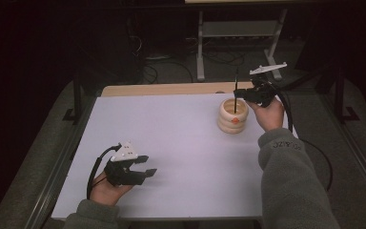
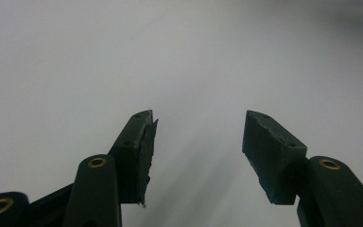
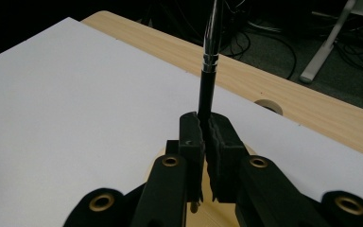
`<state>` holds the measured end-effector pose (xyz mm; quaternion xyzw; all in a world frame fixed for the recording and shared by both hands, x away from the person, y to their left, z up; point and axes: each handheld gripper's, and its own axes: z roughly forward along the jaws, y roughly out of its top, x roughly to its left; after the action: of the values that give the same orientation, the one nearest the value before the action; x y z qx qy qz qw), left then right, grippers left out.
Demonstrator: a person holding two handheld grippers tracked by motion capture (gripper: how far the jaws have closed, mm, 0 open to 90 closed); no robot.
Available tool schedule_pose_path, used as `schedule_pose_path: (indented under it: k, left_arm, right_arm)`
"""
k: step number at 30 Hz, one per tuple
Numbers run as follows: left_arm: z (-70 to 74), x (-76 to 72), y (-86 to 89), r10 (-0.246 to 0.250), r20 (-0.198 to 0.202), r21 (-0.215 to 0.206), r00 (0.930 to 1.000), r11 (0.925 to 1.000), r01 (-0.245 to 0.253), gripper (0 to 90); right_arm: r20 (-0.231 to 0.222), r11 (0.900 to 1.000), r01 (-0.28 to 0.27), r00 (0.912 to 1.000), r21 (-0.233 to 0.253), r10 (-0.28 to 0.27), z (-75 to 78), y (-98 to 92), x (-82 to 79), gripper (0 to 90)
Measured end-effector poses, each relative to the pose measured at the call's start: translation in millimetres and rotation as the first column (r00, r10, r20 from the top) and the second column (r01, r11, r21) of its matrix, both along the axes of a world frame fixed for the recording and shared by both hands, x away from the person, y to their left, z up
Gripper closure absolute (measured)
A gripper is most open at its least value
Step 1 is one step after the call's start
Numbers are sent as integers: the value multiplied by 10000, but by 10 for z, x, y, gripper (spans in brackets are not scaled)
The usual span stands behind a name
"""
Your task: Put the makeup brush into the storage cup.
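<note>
Right tool (image 1: 246, 94) clenched on upright pen (image 1: 236, 90), lowering into wooden holder (image 1: 233, 116); next, release; left tool (image 1: 145, 165) released, idle.

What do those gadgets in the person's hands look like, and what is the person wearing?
Each hand holds black two-jaw tongs with brass-coloured rivets at the joints. The left tongs carry a grey three-cornered plate on top and trail a black cable; the right tongs have the same plate and cable. The sleeves are grey-green, the right sleeve with small lettering at the cuff.
</note>
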<state>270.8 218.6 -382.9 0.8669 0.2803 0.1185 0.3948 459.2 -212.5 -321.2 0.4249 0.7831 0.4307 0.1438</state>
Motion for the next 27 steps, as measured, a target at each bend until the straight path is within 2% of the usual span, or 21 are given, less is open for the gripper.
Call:
schedule_pose_path:
  k: [27]
  left_arm:
    - [1,2,4,-15,-4,4,10000,10000,15,440]
  right_arm:
    - [-260,9999,106,9996,-27,-107,-188,-57,-47,837]
